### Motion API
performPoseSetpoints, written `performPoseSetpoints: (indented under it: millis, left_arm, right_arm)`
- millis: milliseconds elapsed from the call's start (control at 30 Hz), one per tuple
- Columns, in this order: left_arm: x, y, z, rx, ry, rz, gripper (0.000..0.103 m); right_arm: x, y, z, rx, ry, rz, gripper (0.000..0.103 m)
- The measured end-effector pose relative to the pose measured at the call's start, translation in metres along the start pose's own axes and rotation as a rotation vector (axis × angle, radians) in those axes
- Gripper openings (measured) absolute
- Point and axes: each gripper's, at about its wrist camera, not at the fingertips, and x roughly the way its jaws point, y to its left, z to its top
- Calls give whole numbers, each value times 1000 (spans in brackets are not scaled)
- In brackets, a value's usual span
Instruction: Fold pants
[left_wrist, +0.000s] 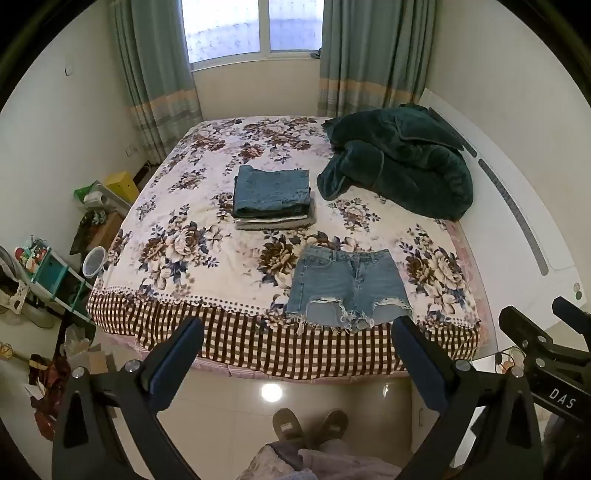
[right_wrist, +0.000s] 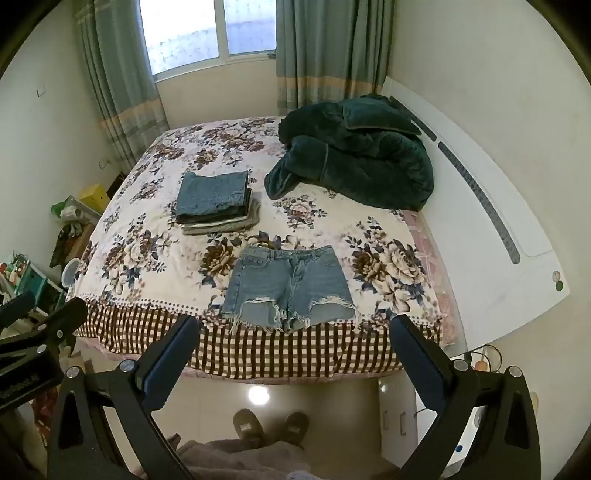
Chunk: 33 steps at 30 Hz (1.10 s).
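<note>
A pair of light blue frayed denim shorts (left_wrist: 347, 286) lies flat near the front edge of the floral bed (left_wrist: 192, 236), waistband away from me; it also shows in the right wrist view (right_wrist: 291, 288). My left gripper (left_wrist: 297, 334) is open and empty, held above the floor in front of the bed, short of the shorts. My right gripper (right_wrist: 295, 332) is open and empty, also in front of the bed edge. The right gripper shows at the right edge of the left wrist view (left_wrist: 543, 332).
A stack of folded jeans and clothes (left_wrist: 273, 197) sits mid-bed behind the shorts. A dark green quilt (left_wrist: 402, 166) is heaped at the right rear by the white headboard (left_wrist: 517, 221). Shelves and clutter (left_wrist: 48, 273) stand left of the bed. My slippered feet (left_wrist: 310, 424) are below.
</note>
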Motion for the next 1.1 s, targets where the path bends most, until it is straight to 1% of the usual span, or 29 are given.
performPoseSetpoints:
  millis: [33,200,433,533,700,867,1100]
  left_arm:
    - [1,-1,1,6,12,8,103]
    - [4,3,5,0,4,7,103]
    - [2,3,1,0,-8,1,103]
    - [2,2,2,0,-8,3,103]
    - [3,4,9,7,-4,4,103]
    - [3,5,14,12,-9,7,103]
    - [3,4,16,19,-14,6,103]
  right_arm:
    - [0,0,0,-7,3,-10,103]
    - [0,0,1,-8,5,-9,103]
    - [5,-7,5,-5,12,1,103]
    - [2,2,5,-17,6,-9,103]
    - [2,2,3,-13,4,-17,103]
    - [2,4,12,-4,1,-18,103]
    - [4,3,13,1,4,-10,103]
